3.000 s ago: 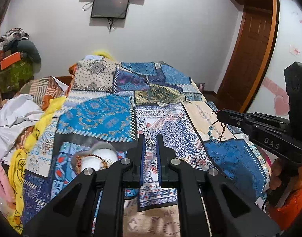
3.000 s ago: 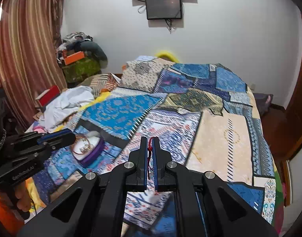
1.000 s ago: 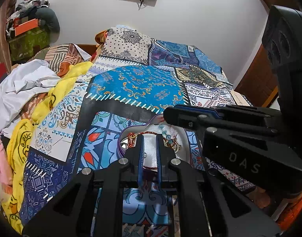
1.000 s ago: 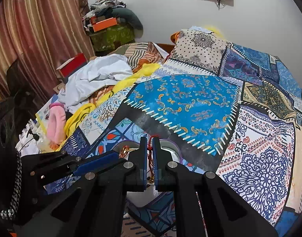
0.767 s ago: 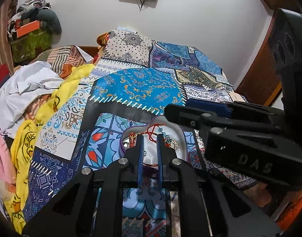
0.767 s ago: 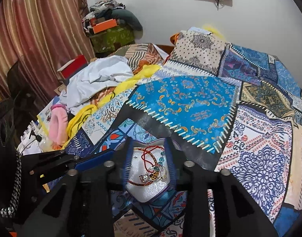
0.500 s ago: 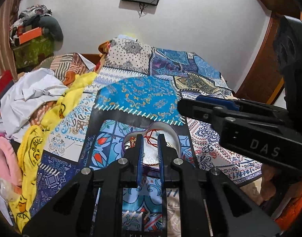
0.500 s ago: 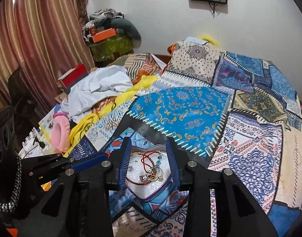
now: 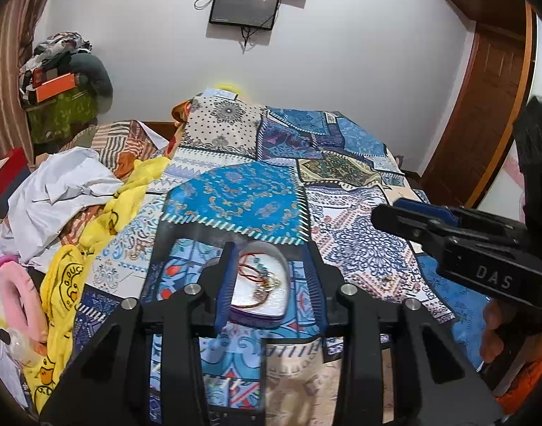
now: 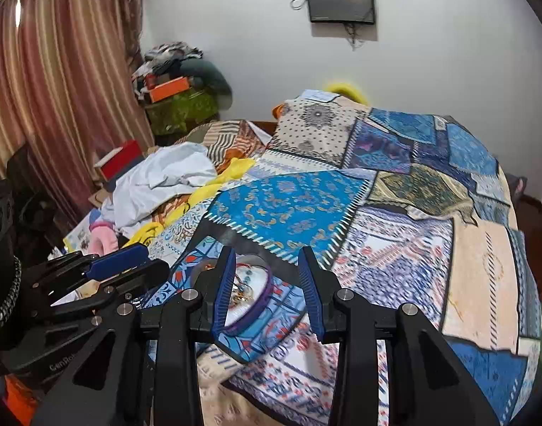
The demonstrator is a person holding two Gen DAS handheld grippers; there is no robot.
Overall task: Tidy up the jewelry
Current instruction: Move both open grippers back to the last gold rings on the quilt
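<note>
The jewelry point(image 9: 260, 278) lies gathered in the dish point(image 9: 256, 314) on the bed point(image 9: 235, 198); both the left tool point(image 9: 269, 284) and right tool point(image 10: 267, 284) gape empty above, presumably finished depositing.

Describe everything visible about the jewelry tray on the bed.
The jewelry tray is a shallow heart-shaped dish with a purple rim and a white lining. It rests flat on the patchwork bedspread. Inside lie a tangled red cord bracelet, beads and a thin bangle. Both grippers are open and neither touches it.
</note>
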